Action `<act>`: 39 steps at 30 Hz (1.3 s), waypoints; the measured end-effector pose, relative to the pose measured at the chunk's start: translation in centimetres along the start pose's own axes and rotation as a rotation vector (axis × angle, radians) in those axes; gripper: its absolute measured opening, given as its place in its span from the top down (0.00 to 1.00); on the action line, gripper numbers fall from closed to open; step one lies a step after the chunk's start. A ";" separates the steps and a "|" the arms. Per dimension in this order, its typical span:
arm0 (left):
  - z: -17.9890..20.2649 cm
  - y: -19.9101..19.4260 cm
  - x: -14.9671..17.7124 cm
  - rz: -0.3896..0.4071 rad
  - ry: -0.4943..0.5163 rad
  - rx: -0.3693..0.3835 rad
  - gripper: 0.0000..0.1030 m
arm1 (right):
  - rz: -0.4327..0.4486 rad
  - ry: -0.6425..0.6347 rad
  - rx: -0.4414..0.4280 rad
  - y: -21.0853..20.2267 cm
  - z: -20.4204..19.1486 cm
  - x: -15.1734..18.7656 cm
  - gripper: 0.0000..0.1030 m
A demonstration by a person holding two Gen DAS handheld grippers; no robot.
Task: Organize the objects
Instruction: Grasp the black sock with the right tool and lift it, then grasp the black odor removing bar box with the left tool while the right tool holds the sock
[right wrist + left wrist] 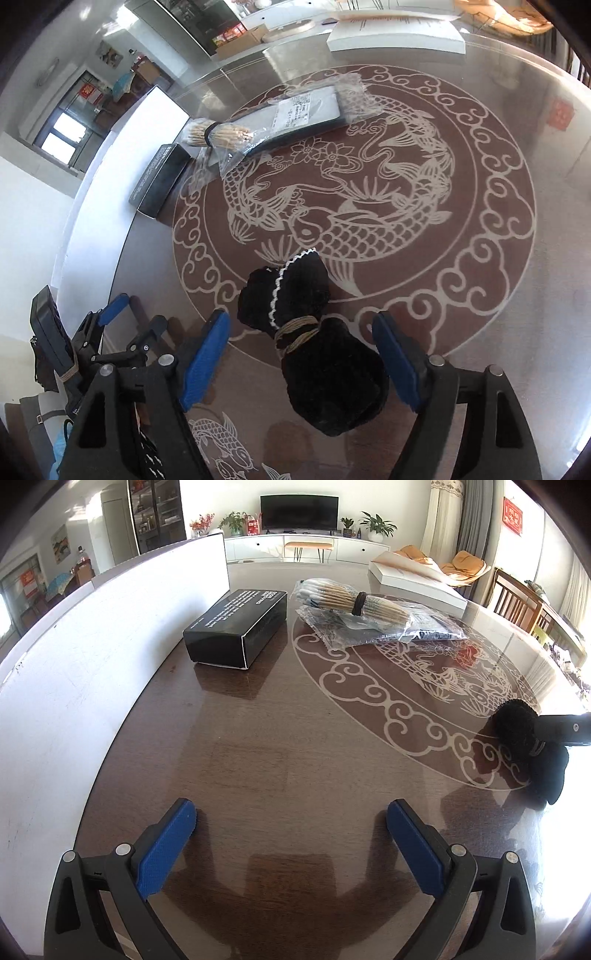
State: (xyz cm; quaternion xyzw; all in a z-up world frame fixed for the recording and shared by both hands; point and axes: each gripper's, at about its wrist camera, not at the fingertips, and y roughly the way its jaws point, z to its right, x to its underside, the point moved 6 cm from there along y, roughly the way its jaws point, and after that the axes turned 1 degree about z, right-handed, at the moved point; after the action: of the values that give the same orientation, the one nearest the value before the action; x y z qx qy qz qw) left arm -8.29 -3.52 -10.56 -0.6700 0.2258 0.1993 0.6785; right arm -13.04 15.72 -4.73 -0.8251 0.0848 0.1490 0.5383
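Pouch, black velvet and tied at the neck with cord, lies near the bench's near edge, between the parted fingers of our right gripper, which touch nothing yet. Our left gripper hangs with fingers apart over bare wood. We judge 1 risk: closing on the soft bulge could squeeze it out sideways, or catch the frilled top and drag it.
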 end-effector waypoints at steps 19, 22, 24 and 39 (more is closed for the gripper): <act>-0.9 -0.1 -2.5 -0.038 0.036 -0.007 0.00 | 0.225 -0.358 0.254 3.4 -1.6 2.1 0.00; -1.9 0.4 -7.3 0.000 0.082 -0.079 0.00 | 0.225 -0.358 0.253 3.4 -1.7 2.1 0.00; -2.7 1.5 -10.3 0.008 0.082 -0.095 0.00 | 0.225 -0.359 0.254 3.4 -1.7 2.1 0.00; -3.4 8.2 -12.9 -0.045 0.022 -0.012 0.44 | 0.225 -0.358 0.254 3.4 -1.7 2.1 0.00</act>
State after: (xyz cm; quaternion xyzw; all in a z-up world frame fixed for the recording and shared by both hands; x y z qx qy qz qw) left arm -23.67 -6.31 -9.92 -0.6813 0.2170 0.1780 0.6761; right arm -11.83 12.87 -7.71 -0.6967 0.0974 0.3401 0.6241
